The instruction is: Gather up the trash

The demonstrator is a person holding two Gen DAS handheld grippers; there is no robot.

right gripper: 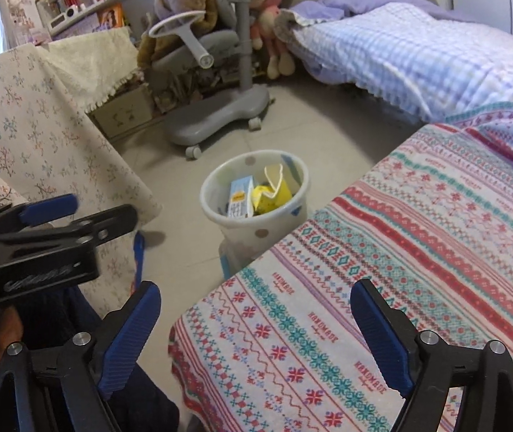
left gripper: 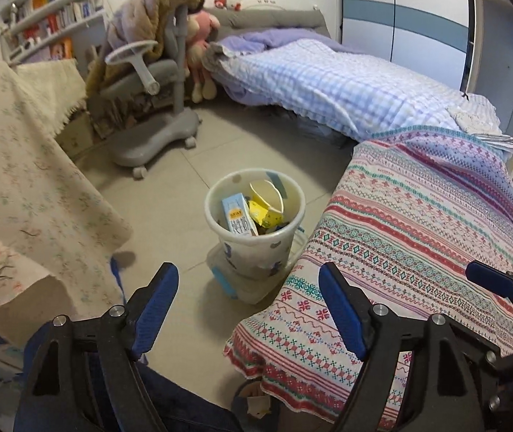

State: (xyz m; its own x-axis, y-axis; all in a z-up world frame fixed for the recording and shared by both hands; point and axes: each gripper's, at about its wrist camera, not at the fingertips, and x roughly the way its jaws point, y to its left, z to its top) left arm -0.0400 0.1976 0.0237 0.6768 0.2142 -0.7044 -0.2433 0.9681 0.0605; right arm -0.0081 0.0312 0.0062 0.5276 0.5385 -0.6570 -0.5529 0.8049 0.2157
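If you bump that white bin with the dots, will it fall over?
Probably fairly easily. The white bin looks like thin plastic, so likely light, and it narrows toward its base. It also seems perched on a clear box rather than the floor, which may make it wobbly. The carton and yellow wrapper inside look light, adding little weight.

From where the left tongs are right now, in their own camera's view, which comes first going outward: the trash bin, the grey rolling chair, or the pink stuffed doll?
1. Trash bin: on the floor straight ahead of the left tongs, beside the patterned cloth.
2. Grey rolling chair: farther back, to the left.
3. Pink stuffed doll: farthest, behind the chair at the bed's head.
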